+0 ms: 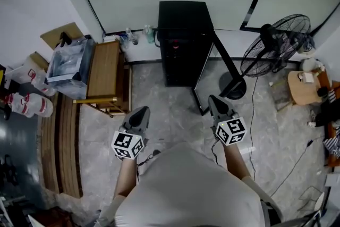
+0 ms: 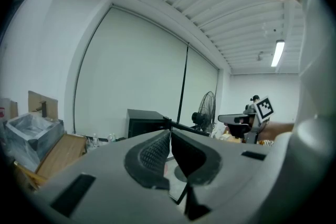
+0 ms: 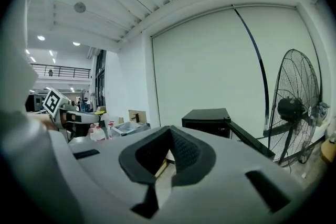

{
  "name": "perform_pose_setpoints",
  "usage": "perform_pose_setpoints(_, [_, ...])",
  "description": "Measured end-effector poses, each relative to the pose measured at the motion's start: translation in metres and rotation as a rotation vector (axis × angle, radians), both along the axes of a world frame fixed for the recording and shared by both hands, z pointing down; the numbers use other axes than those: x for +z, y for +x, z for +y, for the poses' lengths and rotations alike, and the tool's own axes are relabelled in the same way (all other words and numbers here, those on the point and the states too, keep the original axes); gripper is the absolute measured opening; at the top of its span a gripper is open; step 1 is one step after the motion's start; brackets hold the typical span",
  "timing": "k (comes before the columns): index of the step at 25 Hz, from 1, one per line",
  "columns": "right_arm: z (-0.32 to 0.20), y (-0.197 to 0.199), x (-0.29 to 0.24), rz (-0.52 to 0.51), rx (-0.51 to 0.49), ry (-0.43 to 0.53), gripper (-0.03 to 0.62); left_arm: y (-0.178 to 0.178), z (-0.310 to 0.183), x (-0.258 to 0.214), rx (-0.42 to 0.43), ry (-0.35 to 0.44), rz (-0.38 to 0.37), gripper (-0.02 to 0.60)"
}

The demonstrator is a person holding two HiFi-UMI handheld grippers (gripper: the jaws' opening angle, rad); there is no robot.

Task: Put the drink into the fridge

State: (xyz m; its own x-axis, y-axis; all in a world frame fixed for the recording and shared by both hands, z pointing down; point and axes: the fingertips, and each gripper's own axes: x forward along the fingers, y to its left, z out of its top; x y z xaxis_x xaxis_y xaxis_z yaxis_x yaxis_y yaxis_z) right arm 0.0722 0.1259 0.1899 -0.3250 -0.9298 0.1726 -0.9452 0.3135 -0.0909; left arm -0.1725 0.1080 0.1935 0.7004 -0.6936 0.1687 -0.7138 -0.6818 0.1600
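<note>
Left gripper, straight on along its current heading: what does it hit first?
Probably the black box-shaped fridge, near the hinge of its open door. The left gripper, jaws together, points about there. Depth is unclear, so the door's edge could come first.

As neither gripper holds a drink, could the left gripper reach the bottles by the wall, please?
Probably not yet: the left gripper, shut, is well short of the bottles, though the floor between looks free.

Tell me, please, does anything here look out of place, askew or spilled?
Only the black fridge has something odd: its door stands wide open, swung toward the fan. Nothing looks spilled or toppled.
</note>
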Motion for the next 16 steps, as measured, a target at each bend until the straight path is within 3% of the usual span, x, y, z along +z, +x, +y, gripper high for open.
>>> perform_pose_setpoints(16, [0.001, -0.007, 0.008, -0.044, 0.015, -0.036, -0.002, -0.016, 0.001, 0.001, -0.021, -0.005, 0.001, 0.011])
